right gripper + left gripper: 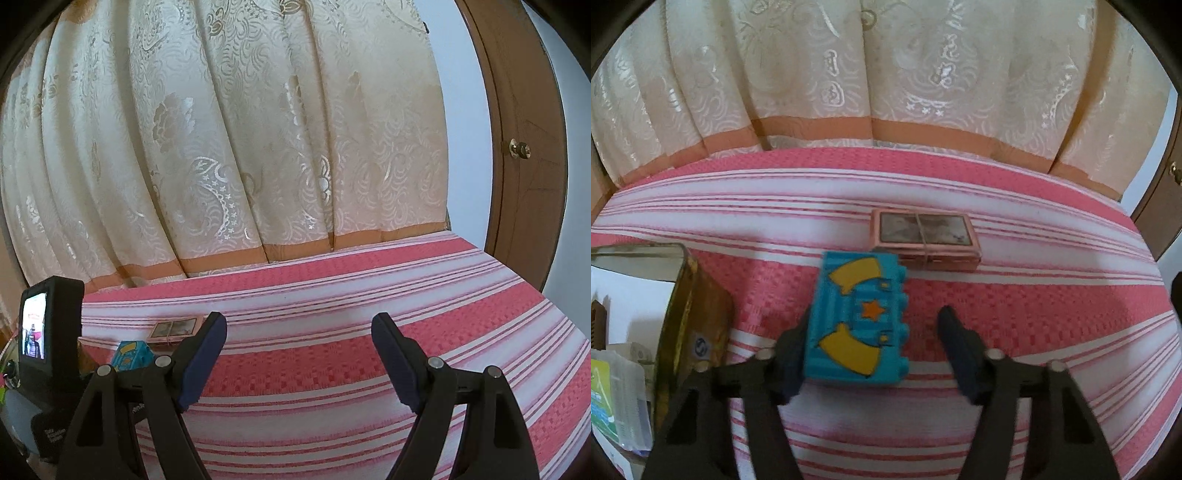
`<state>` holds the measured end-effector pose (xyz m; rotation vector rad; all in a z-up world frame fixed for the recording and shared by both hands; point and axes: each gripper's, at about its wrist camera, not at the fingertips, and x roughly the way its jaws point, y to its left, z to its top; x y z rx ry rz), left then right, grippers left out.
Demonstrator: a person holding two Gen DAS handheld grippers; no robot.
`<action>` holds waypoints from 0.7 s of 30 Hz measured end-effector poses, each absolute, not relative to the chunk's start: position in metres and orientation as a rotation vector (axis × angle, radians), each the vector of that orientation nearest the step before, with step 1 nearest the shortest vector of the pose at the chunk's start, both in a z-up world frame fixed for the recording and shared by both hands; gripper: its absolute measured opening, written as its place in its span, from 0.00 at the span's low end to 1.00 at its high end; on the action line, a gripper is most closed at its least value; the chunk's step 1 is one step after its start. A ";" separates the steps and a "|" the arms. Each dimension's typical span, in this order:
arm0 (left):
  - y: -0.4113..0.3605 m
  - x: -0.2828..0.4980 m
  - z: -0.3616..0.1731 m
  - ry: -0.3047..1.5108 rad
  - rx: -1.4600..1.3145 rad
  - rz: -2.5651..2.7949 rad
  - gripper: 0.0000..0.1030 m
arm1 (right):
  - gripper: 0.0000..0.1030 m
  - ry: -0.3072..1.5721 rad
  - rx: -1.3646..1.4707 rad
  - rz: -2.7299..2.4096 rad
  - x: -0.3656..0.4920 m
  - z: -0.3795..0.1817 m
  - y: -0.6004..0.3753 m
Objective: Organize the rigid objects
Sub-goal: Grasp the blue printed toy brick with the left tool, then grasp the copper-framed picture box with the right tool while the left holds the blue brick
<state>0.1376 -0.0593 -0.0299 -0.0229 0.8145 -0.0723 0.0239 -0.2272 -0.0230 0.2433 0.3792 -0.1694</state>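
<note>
A teal toy block (858,317) with yellow shapes and an orange star lies on the pink-and-white striped cloth (1034,302). My left gripper (875,319) straddles it. The left finger (792,354) touches the block's left side, while the right finger (956,343) stands a gap away from its studded side. Just behind the block lies a flat pink box (925,236) tied with string. In the right wrist view my right gripper (300,321) hangs open over bare cloth with nothing between its fingers. The block (131,354) and the pink box (177,328) lie to its left.
A gold tin (690,332) with a shiny inside stands at the left, with packets (613,398) beside it. A cream curtain (886,74) hangs behind the cloth's far edge. A black device with a lit screen (48,332) sits at left, and a wooden door (519,149) at right.
</note>
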 end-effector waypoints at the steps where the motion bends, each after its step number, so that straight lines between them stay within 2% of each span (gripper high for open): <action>1: -0.058 0.137 -0.029 0.809 -0.036 -0.082 0.41 | 0.80 0.380 0.245 -0.171 0.024 -0.024 -0.228; 5: -0.052 0.134 -0.027 0.799 -0.079 -0.148 0.40 | 0.80 0.392 0.247 -0.174 0.025 -0.026 -0.228; 12: -0.047 0.098 0.004 0.633 -0.053 -0.233 0.40 | 0.80 0.416 0.243 -0.173 0.028 -0.033 -0.228; 21: -0.014 0.078 0.040 0.506 -0.040 -0.173 0.40 | 0.80 0.471 0.282 -0.088 0.038 -0.042 -0.213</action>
